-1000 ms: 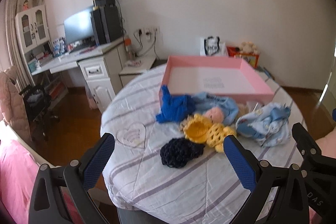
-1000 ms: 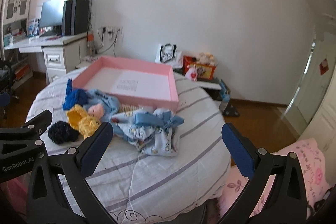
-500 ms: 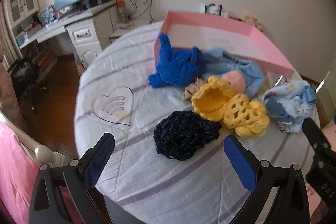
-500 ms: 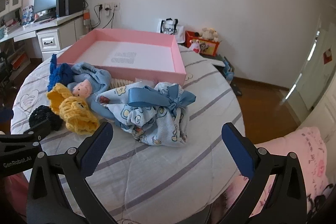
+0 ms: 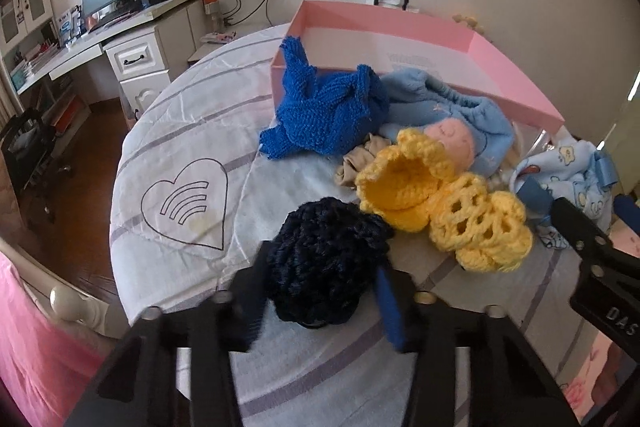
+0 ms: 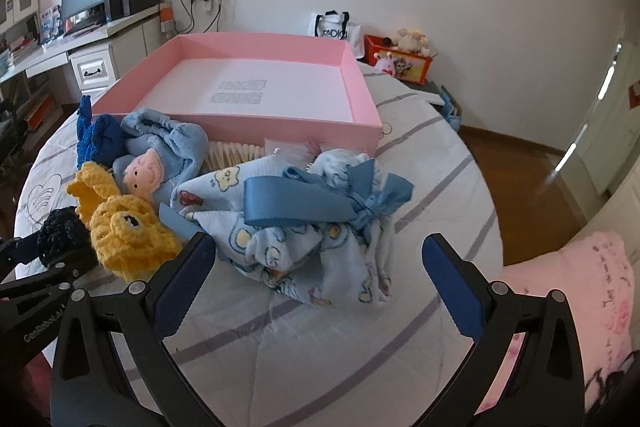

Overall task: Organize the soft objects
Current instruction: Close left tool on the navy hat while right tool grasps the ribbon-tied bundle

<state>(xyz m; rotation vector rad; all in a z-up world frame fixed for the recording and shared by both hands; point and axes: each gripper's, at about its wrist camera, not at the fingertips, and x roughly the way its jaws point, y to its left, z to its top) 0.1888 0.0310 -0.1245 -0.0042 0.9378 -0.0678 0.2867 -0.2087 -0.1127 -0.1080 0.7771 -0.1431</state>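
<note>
Since a moment ago the left gripper (image 5: 320,291) has clamped onto the dark navy knitted ball (image 5: 326,259) near the table's (image 5: 172,131) front edge; the right gripper (image 6: 316,279) hovers spread before the blue printed cloth (image 6: 304,227). Behind sits the pink box (image 6: 260,125).

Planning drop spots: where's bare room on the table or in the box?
The pink box floor is bare. Bare cloth lies around the heart print, left of the navy knit, and near the table edge before the right gripper. It is crowded between box front and grippers: blue knit, doll, yellow crochet, printed cloth.
</note>
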